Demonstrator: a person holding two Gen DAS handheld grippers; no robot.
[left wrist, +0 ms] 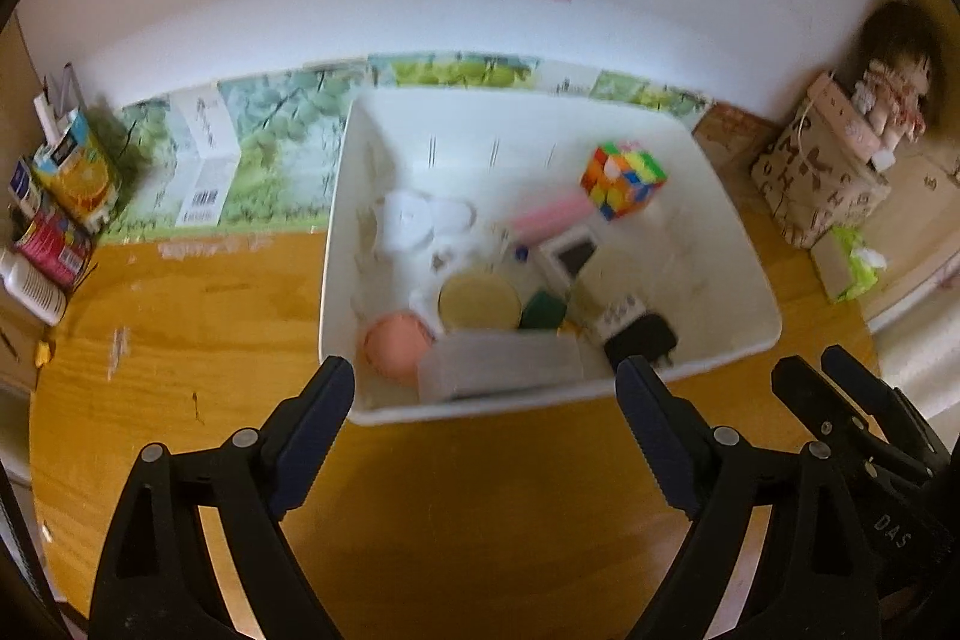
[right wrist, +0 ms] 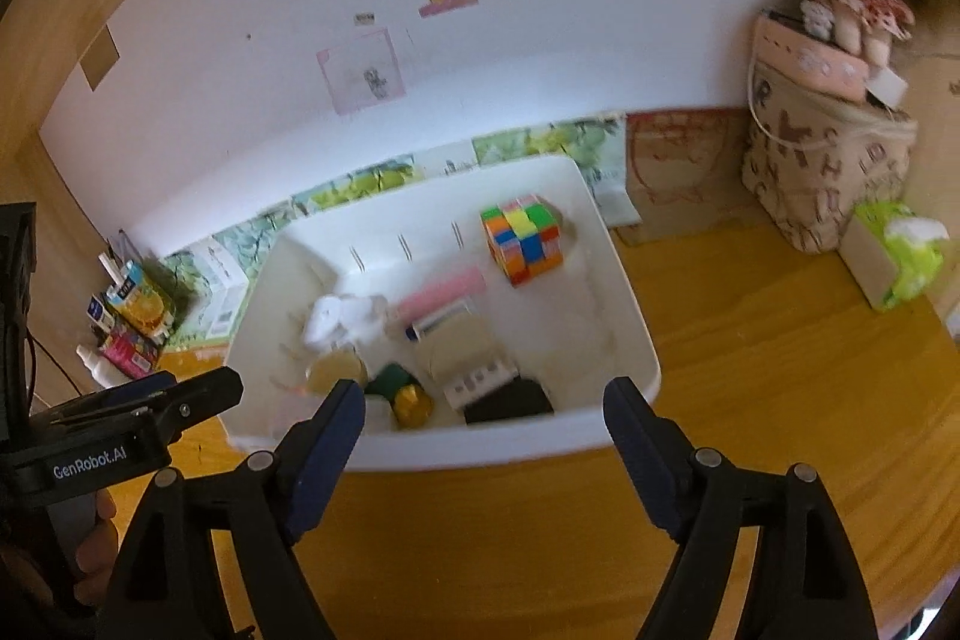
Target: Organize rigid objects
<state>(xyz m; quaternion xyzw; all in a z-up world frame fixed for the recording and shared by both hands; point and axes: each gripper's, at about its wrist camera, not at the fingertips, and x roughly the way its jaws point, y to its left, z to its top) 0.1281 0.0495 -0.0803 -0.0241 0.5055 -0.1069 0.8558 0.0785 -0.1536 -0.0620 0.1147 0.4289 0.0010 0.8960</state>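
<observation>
A white plastic bin [left wrist: 744, 280] [right wrist: 624, 316] sits on the wooden table and holds several rigid objects: a colourful puzzle cube [left wrist: 624, 178] [right wrist: 522, 238], a pink bar [left wrist: 549, 214] [right wrist: 444, 295], a round yellow tin [left wrist: 478, 302], a peach ball [left wrist: 396, 346], a green block [left wrist: 543, 310], a black charger [left wrist: 642, 340] [right wrist: 510, 400] and a grey box [left wrist: 501, 364]. My left gripper [left wrist: 486, 388] is open and empty just before the bin's near rim. My right gripper [right wrist: 483, 406] is open and empty at the same rim.
Juice cartons and bottles [left wrist: 54, 202] [right wrist: 129, 328] stand at the far left. A white box [left wrist: 207, 166] leans on the wall. A patterned bag with a doll [left wrist: 834, 172] [right wrist: 828, 160] and a green tissue pack [right wrist: 894, 256] stand at the right.
</observation>
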